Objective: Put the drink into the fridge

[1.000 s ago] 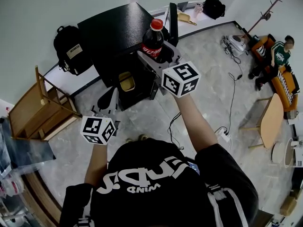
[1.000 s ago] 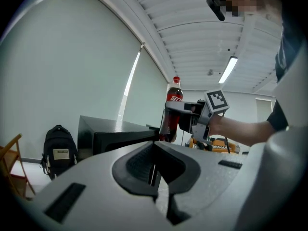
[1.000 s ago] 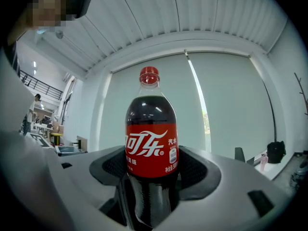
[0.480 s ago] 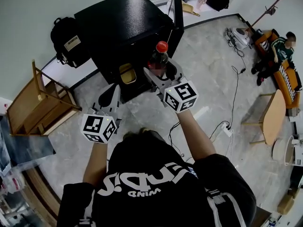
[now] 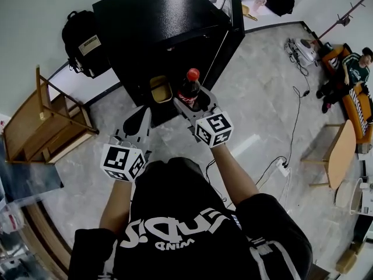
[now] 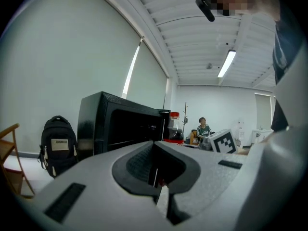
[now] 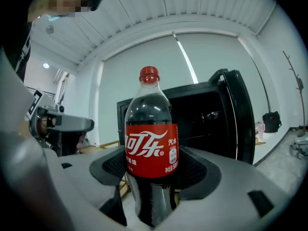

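A dark cola bottle (image 5: 190, 89) with a red cap and red label stands upright between the jaws of my right gripper (image 5: 191, 102), which is shut on it. It hangs just in front of the open black fridge (image 5: 151, 22), whose door (image 5: 232, 22) is swung out to the right. Seen from the right gripper view, the bottle (image 7: 150, 148) fills the middle, with the dark fridge opening (image 7: 202, 114) behind it. My left gripper (image 5: 141, 115) is lower left of the bottle, jaws pressed together and holding nothing. Its own view shows the fridge (image 6: 120, 124) ahead.
A yellow object (image 5: 159, 89) sits low inside the fridge. A black backpack (image 5: 81, 37) leans on the wall left of it, and a wooden chair (image 5: 46, 121) stands further left. Cables (image 5: 291, 115), a round table (image 5: 335, 150) and a seated person (image 5: 355, 69) are at the right.
The right gripper has carried the bottle lower and closer to the fridge opening. The fridge now looms larger. The left gripper has stayed shut at about the same place.
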Motion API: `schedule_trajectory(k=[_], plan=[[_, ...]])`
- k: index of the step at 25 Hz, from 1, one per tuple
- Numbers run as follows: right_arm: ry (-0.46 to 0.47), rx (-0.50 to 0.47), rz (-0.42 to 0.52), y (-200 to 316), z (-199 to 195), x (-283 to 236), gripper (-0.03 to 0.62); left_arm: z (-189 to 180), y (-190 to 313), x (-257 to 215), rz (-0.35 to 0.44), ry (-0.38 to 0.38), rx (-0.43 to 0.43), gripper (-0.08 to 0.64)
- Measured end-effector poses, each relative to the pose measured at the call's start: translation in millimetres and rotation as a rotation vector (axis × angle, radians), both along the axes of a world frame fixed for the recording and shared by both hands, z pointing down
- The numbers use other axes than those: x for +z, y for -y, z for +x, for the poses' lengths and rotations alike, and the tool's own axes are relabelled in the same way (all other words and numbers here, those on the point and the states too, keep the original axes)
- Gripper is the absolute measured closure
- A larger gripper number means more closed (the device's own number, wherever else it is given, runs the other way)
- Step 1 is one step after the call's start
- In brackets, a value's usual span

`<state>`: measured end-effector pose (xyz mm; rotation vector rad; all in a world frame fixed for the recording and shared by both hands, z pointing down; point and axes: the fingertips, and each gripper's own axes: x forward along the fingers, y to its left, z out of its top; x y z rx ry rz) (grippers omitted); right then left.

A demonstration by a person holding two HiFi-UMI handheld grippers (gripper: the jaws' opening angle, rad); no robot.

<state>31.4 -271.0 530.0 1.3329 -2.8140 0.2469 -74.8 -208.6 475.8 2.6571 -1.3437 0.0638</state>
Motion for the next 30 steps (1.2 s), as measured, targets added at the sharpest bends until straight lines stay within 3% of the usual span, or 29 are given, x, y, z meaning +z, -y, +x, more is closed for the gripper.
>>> schedule_trajectory(k=[9,21,30], plan=[[-0.026,-0.032,-0.017,54.2,-28.9,64.9,0.264,-2.6,8.7,35.1,-0.003,0.002,0.006,0.552],[-0.060,-0.067,-0.020,140.2,-87.4,131.1,0.264,-39.3,30.3,95.0,-0.066,0.006,-0.062,0.552],[-0.052,-0.055,-0.021,188.6,-109.4,168.7,0.264,-55.1,42.7,123.7,-0.082,0.015,-0.094,0.552]])
